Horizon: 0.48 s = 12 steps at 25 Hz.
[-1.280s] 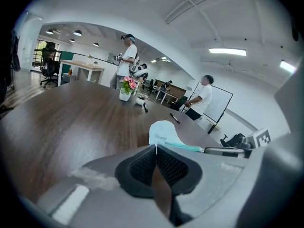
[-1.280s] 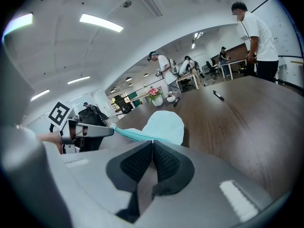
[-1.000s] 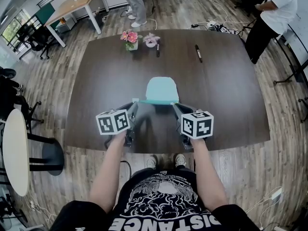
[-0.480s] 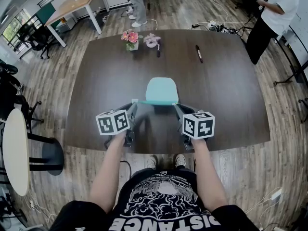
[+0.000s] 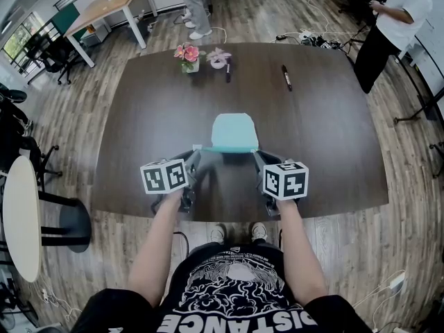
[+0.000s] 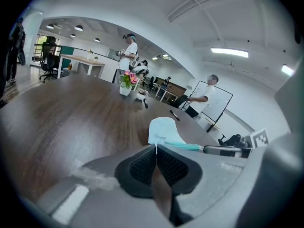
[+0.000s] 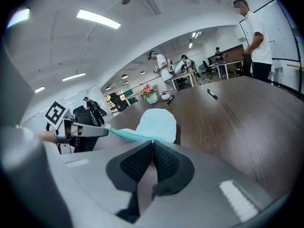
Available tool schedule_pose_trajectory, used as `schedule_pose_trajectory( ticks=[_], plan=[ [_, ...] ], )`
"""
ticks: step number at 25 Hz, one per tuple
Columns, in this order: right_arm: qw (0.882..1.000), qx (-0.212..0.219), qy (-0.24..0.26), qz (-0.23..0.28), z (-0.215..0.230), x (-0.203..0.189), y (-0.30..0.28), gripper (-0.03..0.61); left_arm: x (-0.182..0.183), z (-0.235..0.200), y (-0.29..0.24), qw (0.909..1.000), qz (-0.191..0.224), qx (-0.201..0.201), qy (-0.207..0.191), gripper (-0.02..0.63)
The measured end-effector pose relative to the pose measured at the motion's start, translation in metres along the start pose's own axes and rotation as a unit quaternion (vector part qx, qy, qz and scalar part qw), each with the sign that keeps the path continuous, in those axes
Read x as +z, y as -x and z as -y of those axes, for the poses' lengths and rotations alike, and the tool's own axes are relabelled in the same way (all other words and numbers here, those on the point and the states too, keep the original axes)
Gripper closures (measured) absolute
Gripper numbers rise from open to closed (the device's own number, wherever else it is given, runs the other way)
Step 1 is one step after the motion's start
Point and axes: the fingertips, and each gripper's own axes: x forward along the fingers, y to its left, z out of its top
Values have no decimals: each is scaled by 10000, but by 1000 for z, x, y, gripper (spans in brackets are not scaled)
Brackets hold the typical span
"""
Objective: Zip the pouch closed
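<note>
Left gripper [image 6: 156, 151] and right gripper [image 7: 151, 144], both clenched, pinch opposite ends of the pouch's [image 5: 234, 129] left-to-right zipper [image 6: 183, 146], right apparently nearer the slider.

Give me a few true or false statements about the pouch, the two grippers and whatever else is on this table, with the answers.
1. The pouch is light blue. True.
2. The left gripper and the right gripper are both shut on the pouch's near edge. True.
3. The flowers stand right beside the grippers. False: they stand near the far edge of the table.
4. The black marker lies on top of the pouch. False: it lies on the table beyond the pouch, apart from it.
</note>
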Motion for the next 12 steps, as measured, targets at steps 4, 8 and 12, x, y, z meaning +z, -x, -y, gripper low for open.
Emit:
schedule_pose_trajectory(
  ticks=[4,8,12],
  plan=[
    [9998,-136,108,-133,7,-2,-4,571,-7,2,-8,9998,-146,-72,-78,603],
    [9989,-223,209,-349,13,-10,-9,571,-14,0,-16,9995,-295,-54,-113,601],
    [9984,-235,220,-468,16,-19,-11,571,-20,2,-22,9986,-449,-21,-281,601]
  ],
)
